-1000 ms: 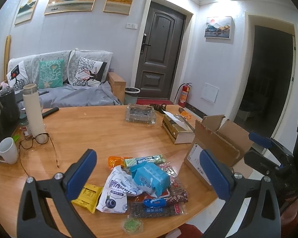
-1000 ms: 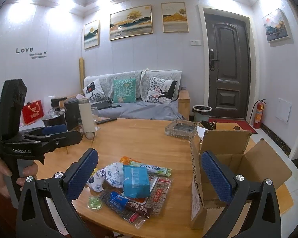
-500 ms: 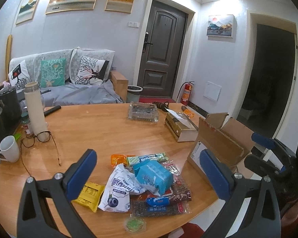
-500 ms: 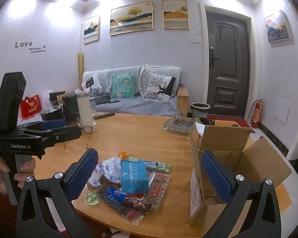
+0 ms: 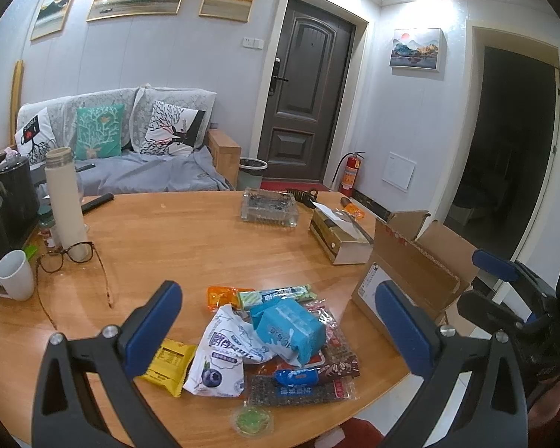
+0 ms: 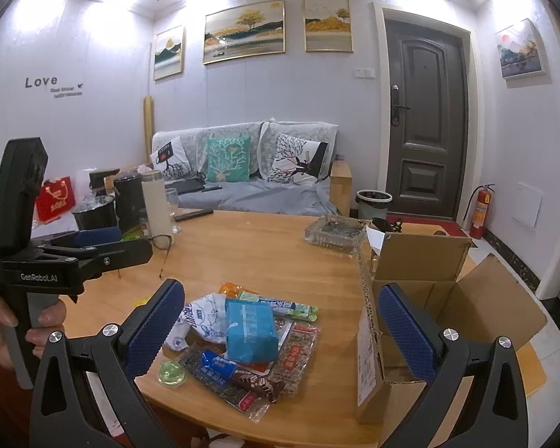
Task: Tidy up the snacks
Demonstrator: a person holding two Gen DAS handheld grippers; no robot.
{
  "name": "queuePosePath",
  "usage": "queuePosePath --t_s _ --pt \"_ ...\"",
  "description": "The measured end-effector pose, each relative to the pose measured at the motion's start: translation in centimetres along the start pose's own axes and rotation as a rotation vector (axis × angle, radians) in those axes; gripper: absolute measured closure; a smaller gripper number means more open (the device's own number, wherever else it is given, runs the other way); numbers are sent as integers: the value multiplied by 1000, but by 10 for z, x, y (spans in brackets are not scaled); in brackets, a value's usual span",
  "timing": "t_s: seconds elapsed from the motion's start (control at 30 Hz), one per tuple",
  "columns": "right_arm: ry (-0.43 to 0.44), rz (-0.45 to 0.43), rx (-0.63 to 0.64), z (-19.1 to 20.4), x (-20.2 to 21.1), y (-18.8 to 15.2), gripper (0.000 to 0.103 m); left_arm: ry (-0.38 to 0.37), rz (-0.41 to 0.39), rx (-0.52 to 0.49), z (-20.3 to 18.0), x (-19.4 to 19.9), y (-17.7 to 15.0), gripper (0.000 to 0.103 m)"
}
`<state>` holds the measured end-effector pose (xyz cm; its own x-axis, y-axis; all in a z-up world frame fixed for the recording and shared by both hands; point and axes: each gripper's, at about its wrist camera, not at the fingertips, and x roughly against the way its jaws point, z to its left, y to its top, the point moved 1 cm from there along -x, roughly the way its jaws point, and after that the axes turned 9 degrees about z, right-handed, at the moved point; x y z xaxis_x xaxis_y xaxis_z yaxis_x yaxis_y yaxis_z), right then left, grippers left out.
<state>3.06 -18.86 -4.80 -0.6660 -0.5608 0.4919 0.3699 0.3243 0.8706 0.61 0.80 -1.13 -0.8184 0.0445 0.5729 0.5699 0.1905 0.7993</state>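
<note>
A pile of snack packets lies near the front edge of the round wooden table [image 5: 190, 246]: a blue pack [image 5: 289, 330] on top, a white blueberry bag [image 5: 224, 358], a yellow packet [image 5: 168, 366], a green bar [image 5: 276, 295] and a green jelly cup [image 5: 252, 418]. The blue pack also shows in the right wrist view [image 6: 250, 328]. An open cardboard box [image 6: 429, 298] stands at the table's right edge. My left gripper [image 5: 276, 332] is open and empty, above the pile. My right gripper [image 6: 283, 328] is open and empty, between pile and box.
A glass ashtray [image 5: 268, 207], a tissue box [image 5: 339, 237], glasses [image 5: 74, 257], a white mug [image 5: 15, 276], a tall flask [image 5: 65, 201] and a black kettle [image 5: 15, 190] stand on the table. A sofa and a door are behind.
Both grippers have drifted slightly, so the pile and box sit a little higher and farther in the views. Both stay open and nothing on the table has moved.
</note>
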Motion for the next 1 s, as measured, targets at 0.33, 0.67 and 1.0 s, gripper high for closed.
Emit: queuePosePath --t_s 0.33,0.67,1.0 --pt "-4 0 1 1 0 1 0 3 -2 -1 1 1 0 1" --pt "-42 -40 39 7 7 0 0 28 3 -20 5 3 -1 1" --pt "-61 -48 250 53 4 4 0 88 14 -45 30 11 -6 1"
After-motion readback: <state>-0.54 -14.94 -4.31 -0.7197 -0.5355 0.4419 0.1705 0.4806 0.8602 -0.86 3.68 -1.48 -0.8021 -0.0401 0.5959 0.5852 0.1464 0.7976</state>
